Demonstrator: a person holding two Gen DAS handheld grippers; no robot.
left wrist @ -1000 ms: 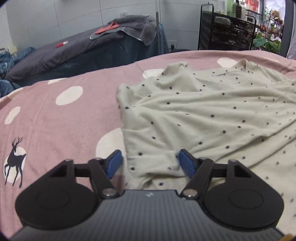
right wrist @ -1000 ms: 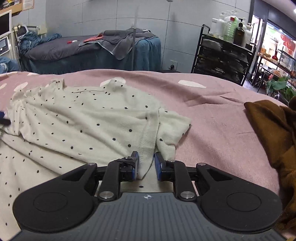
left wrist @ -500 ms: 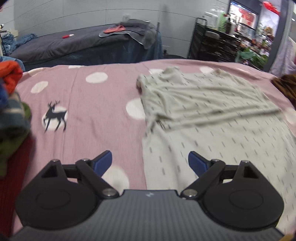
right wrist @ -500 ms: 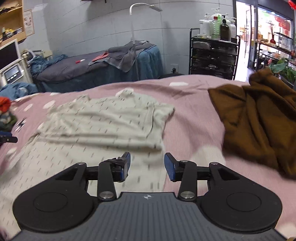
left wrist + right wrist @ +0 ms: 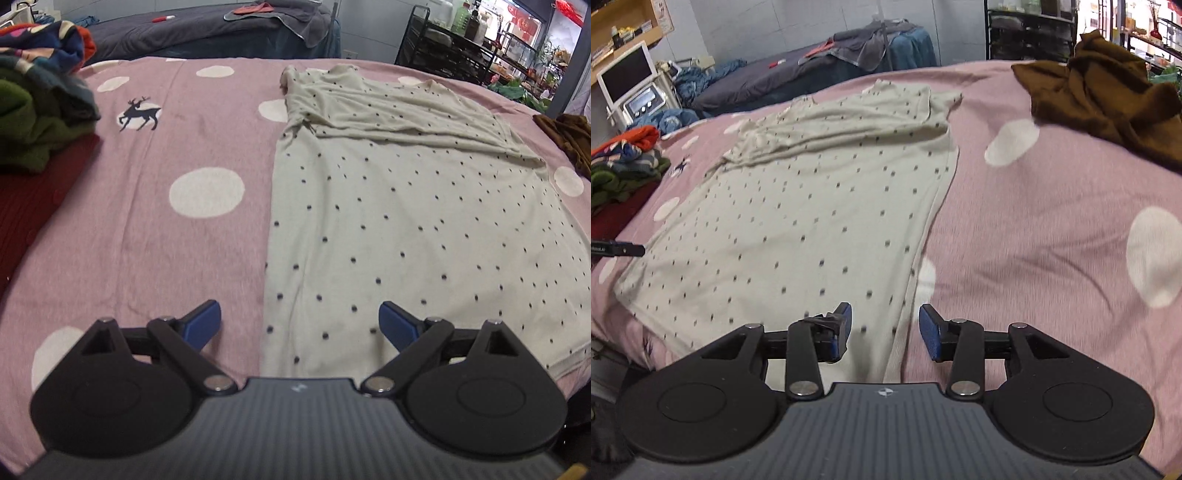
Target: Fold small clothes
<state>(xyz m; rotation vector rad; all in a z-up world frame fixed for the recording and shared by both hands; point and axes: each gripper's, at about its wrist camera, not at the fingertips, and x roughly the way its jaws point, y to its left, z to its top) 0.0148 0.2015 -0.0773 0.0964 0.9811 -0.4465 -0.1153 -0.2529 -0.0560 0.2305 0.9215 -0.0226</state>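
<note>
Dotted shirt (image 5: 406, 221) lies flat on the pink bed (image 5: 147, 229), top part folded down. The left hand-held gripper (image 5: 301, 325) hovers wide apart over its near left edge; the right hand-held gripper (image 5: 885, 332) hovers parted over its near right edge, gripping nothing.

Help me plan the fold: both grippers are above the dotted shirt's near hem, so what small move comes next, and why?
Probably lower both and pinch the near hem corners. The left gripper and right gripper are open and empty, each over a side edge of the dotted shirt, whose top part already lies folded down.
</note>
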